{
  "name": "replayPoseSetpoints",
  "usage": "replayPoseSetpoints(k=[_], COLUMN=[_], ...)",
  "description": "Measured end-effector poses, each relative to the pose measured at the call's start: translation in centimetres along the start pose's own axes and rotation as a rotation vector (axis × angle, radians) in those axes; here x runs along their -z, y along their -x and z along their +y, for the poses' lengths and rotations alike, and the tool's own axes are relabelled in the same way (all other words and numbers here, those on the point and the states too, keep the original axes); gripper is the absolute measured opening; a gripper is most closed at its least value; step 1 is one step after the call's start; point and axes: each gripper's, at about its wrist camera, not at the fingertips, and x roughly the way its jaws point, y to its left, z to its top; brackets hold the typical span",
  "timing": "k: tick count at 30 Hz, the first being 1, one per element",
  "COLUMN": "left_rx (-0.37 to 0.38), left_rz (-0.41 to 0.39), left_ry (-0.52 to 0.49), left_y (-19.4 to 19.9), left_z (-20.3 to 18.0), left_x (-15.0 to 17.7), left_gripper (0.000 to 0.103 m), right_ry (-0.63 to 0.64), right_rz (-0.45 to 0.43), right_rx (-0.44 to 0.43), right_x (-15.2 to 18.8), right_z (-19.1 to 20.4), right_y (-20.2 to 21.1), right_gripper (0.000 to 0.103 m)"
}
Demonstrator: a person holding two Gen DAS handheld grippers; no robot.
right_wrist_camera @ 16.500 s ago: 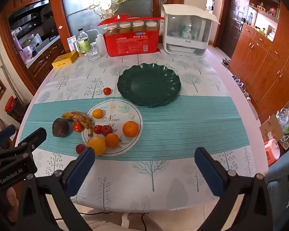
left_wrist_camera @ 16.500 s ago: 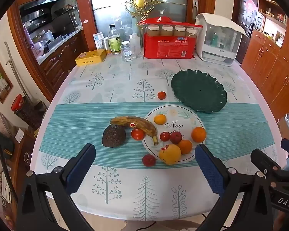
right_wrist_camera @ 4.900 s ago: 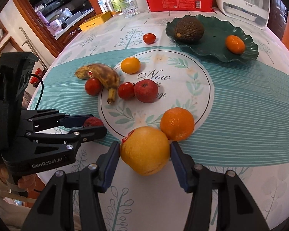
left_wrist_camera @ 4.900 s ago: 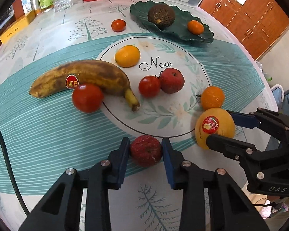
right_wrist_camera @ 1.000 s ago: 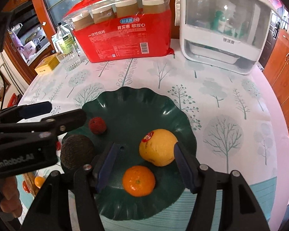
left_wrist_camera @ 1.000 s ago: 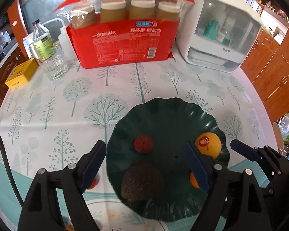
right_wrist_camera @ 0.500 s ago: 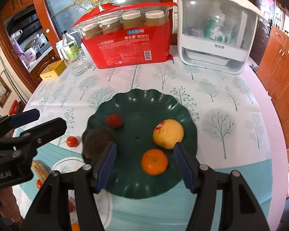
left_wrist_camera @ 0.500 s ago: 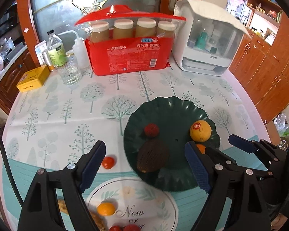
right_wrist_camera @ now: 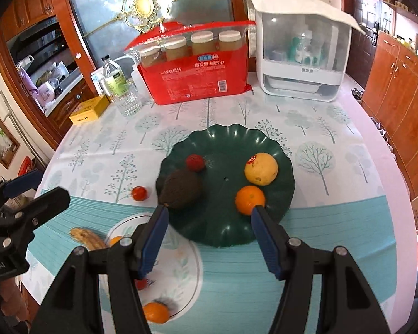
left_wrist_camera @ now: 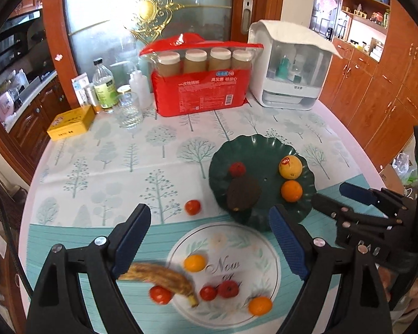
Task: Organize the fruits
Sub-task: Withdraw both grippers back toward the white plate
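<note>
- Left gripper hanging wide open over the teal band, jaws just been opening further, nothing between them.
- Right gripper standing partly open, empty, hovering just above the near rim of the green plate.
- Sitting in the green plate: avocado, small red fruit, yellow fruit, orange.
- Waiting near the printed round mat: banana, tomato, small orange, two red fruits, another orange; a lone tomato lying on the cloth just beside the green plate.
- Risking a roll: round fruit dropped onto the sloped, scalloped plate probably nudging neighbours or hopping the rim.
- Crowding: avocado taking the left side, so further drops likely knocking it.
- Banana partly hidden behind the left finger; long and soft, probably pivoting if pinched off-centre.
- Two grippers working close together, likely clashing over the mat.
- Open room: bare cloth left of the plate and between plate and red package.
- Edges: table dropping off near right; glass and bottle standing far left, well apart.
</note>
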Motion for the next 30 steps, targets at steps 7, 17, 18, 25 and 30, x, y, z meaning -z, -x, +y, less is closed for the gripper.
replayPoseSetpoints(k=[7, 17, 18, 25, 30], left_rx=[0.007, 0.013, 0.011, 0.003, 0.019], left_rz=[-0.031, -0.016, -0.013, 0.055, 0.126], left_ry=[-0.004, -0.012, -0.014, -0.026, -0.027], left_y=[3.4, 4.9, 4.9, 3.3, 0.8], left_z=[2.4, 6.0, 6.2, 8.4, 9.5], left_x=[2.2, 6.4, 6.7, 9.4, 11.4], left_gripper=[0.087, 0.088, 0.088, 0.088, 0.088], right_ry=[-0.02, -0.038, -0.04, -0.083, -0.086], right_rz=[-0.038, -0.031, -0.026, 0.041, 0.106], right_rx=[0.011, 0.03, 0.034, 0.049, 0.04], right_x=[1.6, 5.2, 5.5, 8.6, 10.8], right_z=[2.1, 5.1, 5.3, 5.8, 6.1], right_y=[3.2, 4.6, 4.6, 3.2, 1.8], right_gripper=[0.062, 0.062, 0.062, 0.062, 0.062])
